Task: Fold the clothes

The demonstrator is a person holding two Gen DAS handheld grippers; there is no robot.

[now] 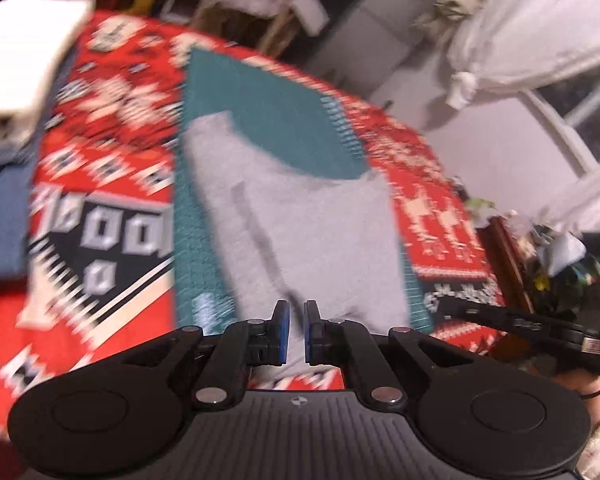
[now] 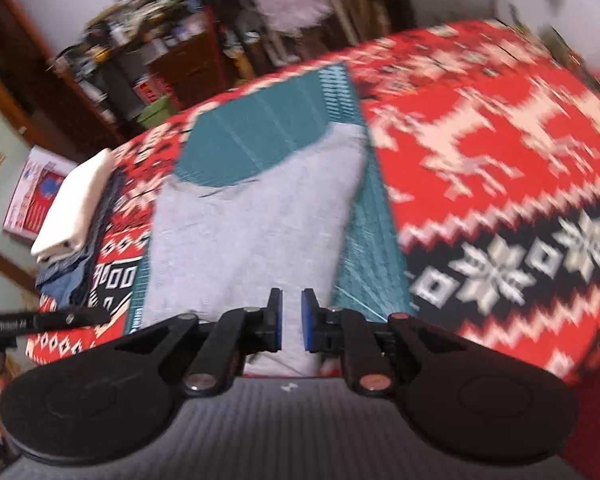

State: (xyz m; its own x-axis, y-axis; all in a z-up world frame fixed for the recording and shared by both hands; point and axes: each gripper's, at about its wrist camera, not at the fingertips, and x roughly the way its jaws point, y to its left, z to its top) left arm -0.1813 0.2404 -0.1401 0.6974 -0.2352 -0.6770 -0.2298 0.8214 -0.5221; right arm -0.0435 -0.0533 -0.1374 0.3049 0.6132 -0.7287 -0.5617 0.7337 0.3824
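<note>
A grey garment (image 1: 300, 220) (image 2: 240, 220) lies flat on a teal cutting mat (image 1: 268, 108) (image 2: 260, 132), folded into a long panel with a curved far edge. My left gripper (image 1: 296, 304) hovers over its near end, the blue pads a narrow gap apart with nothing between them. My right gripper (image 2: 291, 292) is over the same near edge, further right, also with a narrow empty gap. Both views are motion-blurred.
A red, white and black patterned blanket (image 1: 112, 92) (image 2: 480, 140) covers the surface under the mat. A stack of folded clothes, white on top of denim blue (image 1: 20, 60) (image 2: 76, 204), sits at the left. Cluttered shelves (image 2: 140, 52) and a curtained window (image 1: 540, 40) stand beyond.
</note>
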